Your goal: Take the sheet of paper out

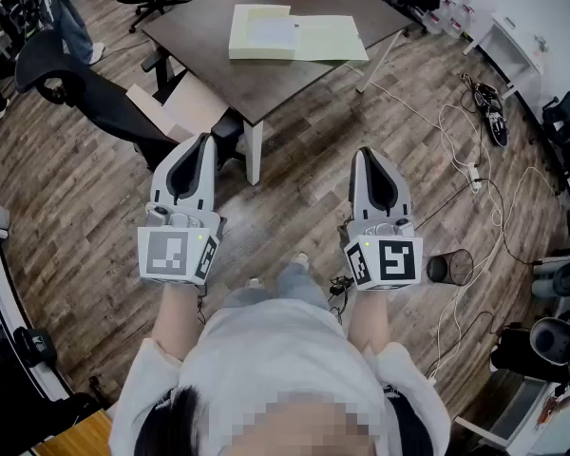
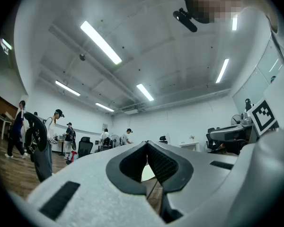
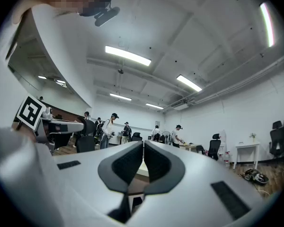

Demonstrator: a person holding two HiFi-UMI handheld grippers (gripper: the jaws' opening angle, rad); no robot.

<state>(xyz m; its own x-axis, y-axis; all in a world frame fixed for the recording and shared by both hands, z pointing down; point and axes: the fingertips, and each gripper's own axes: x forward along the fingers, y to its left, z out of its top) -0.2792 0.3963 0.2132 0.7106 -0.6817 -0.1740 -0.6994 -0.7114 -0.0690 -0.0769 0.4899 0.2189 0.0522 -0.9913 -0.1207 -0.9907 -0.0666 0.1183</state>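
Observation:
On the dark table [image 1: 266,79] ahead lies a pale yellow-green folder [image 1: 261,32], with a sheet of paper [image 1: 331,39] spread flat beside it on the right. My left gripper [image 1: 206,143] and right gripper [image 1: 368,156] hover side by side over the wooden floor, well short of the table and pointing toward it. Both are shut, tips touching, with nothing between them. In the left gripper view the left gripper [image 2: 147,144] has its jaws meeting at the tip; the right gripper [image 3: 143,143] in its own view looks the same.
A black office chair [image 1: 85,93] and a cardboard box [image 1: 185,107] stand left of the table. Cables [image 1: 465,160] trail over the floor at right, near a small black bin [image 1: 449,268]. People [image 3: 107,126] stand in the distance, and a white table [image 1: 513,46] is at far right.

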